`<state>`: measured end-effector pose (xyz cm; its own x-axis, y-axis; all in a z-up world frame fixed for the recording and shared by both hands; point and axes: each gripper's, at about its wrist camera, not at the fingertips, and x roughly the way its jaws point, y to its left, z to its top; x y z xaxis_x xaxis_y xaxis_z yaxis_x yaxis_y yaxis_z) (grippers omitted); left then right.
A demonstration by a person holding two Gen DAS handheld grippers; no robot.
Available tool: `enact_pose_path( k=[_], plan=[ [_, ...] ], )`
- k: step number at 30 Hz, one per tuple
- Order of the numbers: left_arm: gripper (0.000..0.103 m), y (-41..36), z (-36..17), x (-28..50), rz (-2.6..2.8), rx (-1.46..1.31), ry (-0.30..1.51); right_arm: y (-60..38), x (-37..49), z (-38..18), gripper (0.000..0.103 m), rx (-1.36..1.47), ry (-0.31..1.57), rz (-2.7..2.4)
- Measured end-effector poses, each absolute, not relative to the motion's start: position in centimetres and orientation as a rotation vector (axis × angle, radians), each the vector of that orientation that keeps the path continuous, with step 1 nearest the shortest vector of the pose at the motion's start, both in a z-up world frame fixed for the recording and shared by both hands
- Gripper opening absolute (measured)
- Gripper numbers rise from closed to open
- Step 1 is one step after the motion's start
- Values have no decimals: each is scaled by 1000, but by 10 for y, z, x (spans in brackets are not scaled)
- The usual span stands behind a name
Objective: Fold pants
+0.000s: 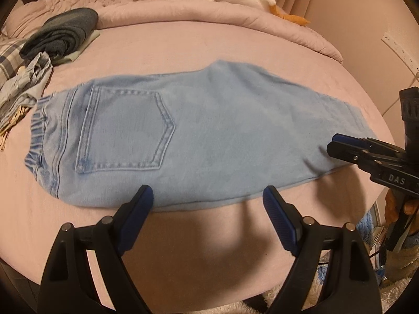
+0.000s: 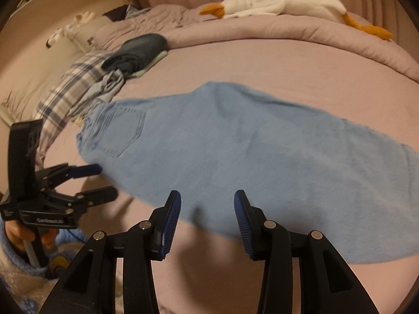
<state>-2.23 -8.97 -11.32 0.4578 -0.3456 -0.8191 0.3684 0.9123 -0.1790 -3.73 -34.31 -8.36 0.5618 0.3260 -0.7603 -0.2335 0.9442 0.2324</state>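
Hovering, both jaws parted, empty | light-blue denim pants (image 1: 183,133) folded lengthwise on pink bed (image 1: 183,41) | soft, floppy, moderately heavy | grip near-edge hem, waistband

Matt denim pants (image 1: 199,130), soft cloth sheet (image 1: 183,44)

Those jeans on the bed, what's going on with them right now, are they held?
A person is folding a pair of light blue jeans on a pink bed, a handheld gripper in each hand. The jeans lie flat, folded lengthwise with a back pocket facing up. The left gripper is open at the near edge, gripping nothing. The right gripper is also open, with no cloth between its fingers. Other clothes sit piled at the far left.
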Motion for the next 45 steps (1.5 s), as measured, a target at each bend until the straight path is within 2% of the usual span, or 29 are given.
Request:
enact_pose_path(
  k=[22, 37, 45],
  plan=[
    [86, -99, -130, -23, -413, 73, 1073, -365, -36, -104, 42, 147, 1001, 245],
    [85, -120, -105, -24, -449, 61, 1026, -390, -47, -85, 42, 205, 921, 228],
    [85, -146, -117, -16, -458, 105, 1042, -410, -51, -87, 42, 247, 900, 188]
  ],
)
